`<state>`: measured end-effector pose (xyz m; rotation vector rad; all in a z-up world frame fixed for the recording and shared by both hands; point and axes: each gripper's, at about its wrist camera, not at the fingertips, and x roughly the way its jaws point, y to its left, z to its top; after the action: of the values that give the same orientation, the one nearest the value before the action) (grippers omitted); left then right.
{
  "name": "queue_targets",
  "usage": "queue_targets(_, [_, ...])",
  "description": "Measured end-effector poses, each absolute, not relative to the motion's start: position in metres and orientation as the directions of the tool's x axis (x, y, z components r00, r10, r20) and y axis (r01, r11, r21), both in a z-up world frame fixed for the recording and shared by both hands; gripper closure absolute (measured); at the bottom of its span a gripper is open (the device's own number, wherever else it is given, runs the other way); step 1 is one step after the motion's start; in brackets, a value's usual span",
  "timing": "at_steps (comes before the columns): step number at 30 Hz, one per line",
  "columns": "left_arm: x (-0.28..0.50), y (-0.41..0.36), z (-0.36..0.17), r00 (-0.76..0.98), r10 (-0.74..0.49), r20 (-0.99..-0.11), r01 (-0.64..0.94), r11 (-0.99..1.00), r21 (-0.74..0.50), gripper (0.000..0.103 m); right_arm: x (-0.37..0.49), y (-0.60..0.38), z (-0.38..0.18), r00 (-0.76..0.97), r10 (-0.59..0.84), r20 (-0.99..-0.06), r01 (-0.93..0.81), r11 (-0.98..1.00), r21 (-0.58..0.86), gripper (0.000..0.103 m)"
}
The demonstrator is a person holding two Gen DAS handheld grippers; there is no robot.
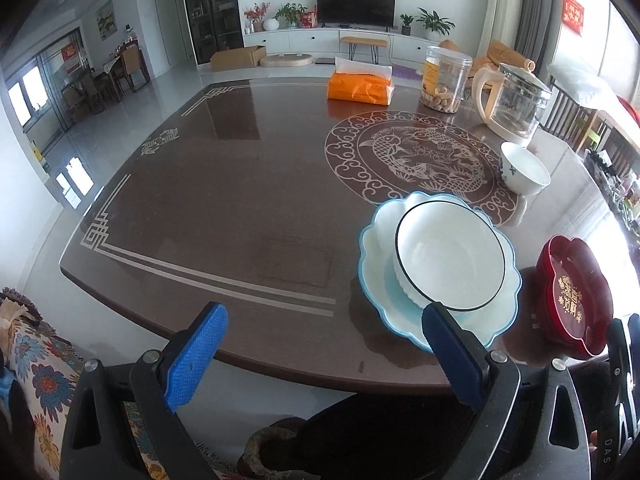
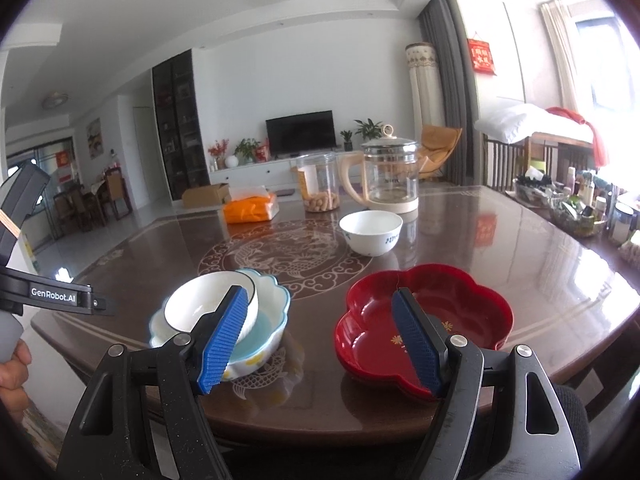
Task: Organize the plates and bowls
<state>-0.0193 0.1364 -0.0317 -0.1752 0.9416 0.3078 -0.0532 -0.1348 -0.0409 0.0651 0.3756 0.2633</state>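
A white bowl with a black rim point(image 1: 450, 258) point(image 2: 208, 304) sits tilted inside a scalloped light-blue dish point(image 1: 376, 264) point(image 2: 272, 312) near the table's front edge. A red flower-shaped plate point(image 1: 574, 292) point(image 2: 424, 320) lies to its right. Farther back stands a small white bowl with blue marks point(image 1: 524, 172) point(image 2: 371, 232). My left gripper point(image 1: 324, 352) is open above the front edge, its right finger just in front of the blue dish, nothing between the pads. My right gripper point(image 2: 320, 344) hangs open over the gap between the blue dish and the red plate.
At the back of the brown patterned table point(image 1: 240, 208) stand an orange tissue pack point(image 1: 360, 88), a clear jar of snacks point(image 1: 442, 80) and a glass kettle point(image 1: 512, 100). A flowered cloth point(image 1: 44, 364) lies at the front left. A hand point(image 2: 12, 364) holds the left tool.
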Motion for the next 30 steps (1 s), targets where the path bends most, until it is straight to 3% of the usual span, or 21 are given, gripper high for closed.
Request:
queue_targets(11, [-0.029,0.175,-0.042,0.611,0.101,-0.785,-0.204,0.979,-0.032,0.006,-0.065,-0.103,-0.039,0.937,0.176,-0.303,-0.195,0.98,-0.032,0.025])
queue_targets(18, [-0.029,0.183,-0.034,0.667,0.015,-0.745,-0.082,0.995,-0.053,0.006,-0.069,-0.091,-0.037,0.923,0.157,-0.352,-0.189,0.98,-0.057,0.025])
queue_targets(25, [0.007,0.183,-0.029,0.614,-0.129,-0.778,0.022,0.989,-0.147,0.006,-0.045,-0.119,-0.007,0.876,0.194,-0.441,-0.183,0.981,0.068,0.025])
queue_targets(30, [0.07,0.162,0.006,0.584,-0.209,-0.785,0.14,0.978,-0.157,0.006,0.025,-0.159,0.013,0.763,0.216,-0.609,-0.19,0.976,0.108,0.025])
